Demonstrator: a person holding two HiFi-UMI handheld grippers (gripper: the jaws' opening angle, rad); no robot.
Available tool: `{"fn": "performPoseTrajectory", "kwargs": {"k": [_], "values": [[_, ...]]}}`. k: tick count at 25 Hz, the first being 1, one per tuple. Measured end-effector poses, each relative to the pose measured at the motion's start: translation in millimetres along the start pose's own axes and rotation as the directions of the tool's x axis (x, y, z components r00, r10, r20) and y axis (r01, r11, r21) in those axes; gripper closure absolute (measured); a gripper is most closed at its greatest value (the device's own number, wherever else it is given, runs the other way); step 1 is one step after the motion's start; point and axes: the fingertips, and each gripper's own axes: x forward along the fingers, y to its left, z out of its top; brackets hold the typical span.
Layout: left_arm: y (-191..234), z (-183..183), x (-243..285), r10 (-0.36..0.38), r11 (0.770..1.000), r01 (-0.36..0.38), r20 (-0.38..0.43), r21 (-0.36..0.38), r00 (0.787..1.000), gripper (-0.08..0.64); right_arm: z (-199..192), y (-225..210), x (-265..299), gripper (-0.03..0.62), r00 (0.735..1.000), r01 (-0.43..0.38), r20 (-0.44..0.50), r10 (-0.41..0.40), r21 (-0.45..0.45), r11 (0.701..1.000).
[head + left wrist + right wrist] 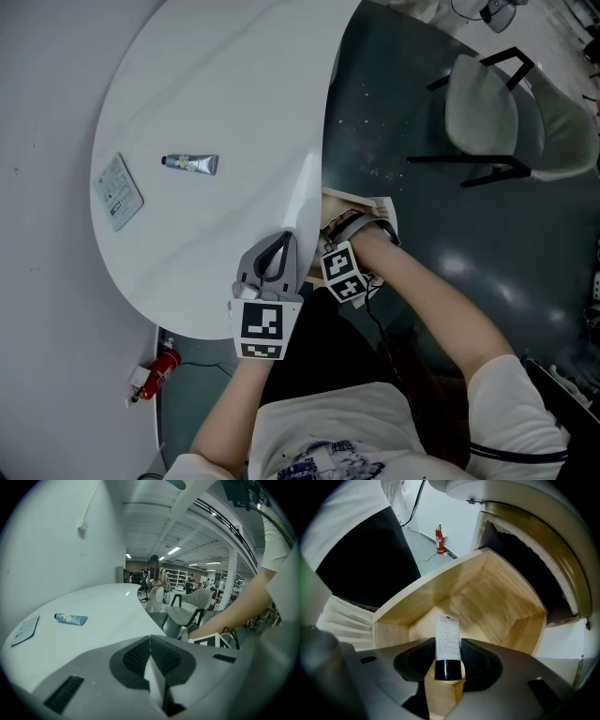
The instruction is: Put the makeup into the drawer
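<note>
My right gripper (448, 662) is shut on a white makeup tube with a black cap (447, 641) and points down into the open wooden drawer (487, 597), the tube's flat end hanging over the drawer floor. In the head view the right gripper (349, 267) sits at the table's near edge, over the drawer (356, 202). My left gripper (274, 267) rests shut and empty on the white round table (216, 94). A blue makeup tube (190, 164) lies on the table further off, also seen as a blue tube (70, 618) in the left gripper view. A flat pale packet (117, 191) lies near the table's left rim.
A grey chair (487, 117) stands on the dark floor to the right of the table. A red fire extinguisher (159, 367) sits by the wall below the table. The person's black lap (361, 559) is close beside the drawer.
</note>
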Motion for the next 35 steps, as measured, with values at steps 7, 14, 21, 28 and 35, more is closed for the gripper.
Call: {"fn": "performPoseTrajectory", "kwargs": {"k": [7, 14, 21, 28, 35], "values": [[-0.6, -3.2, -0.5, 0.001, 1.000, -0.001, -0.006, -0.005, 1.000, 0.520, -5.2, 2.8, 9.5, 0.413, 0.999, -0.041, -0.023, 0.040, -0.023, 0.999], [1.7, -4.6, 0.0, 0.003, 1.000, -0.003, 0.000, -0.008, 1.000, 0.520, -2.5, -0.8, 15.4, 0.413, 0.999, -0.051, -0.002, 0.051, -0.019, 0.999], [-0.5, -3.1, 1.9, -0.006, 1.000, 0.006, -0.003, -0.012, 1.000, 0.520, -2.6, -1.5, 15.4, 0.413, 0.999, -0.051, 0.001, 0.051, -0.008, 0.999], [-2.7, -0.6, 4.1, -0.013, 1.000, 0.013, -0.002, -0.007, 1.000, 0.520, -4.1, -7.3, 12.5, 0.413, 0.999, -0.034, 0.007, 0.034, 0.015, 0.999], [-2.2, 0.4, 0.7, -0.017, 1.000, 0.017, 0.002, 0.000, 1.000, 0.520, -6.1, -10.1, 7.7, 0.413, 1.000, -0.012, -0.001, 0.012, 0.018, 1.000]]}}
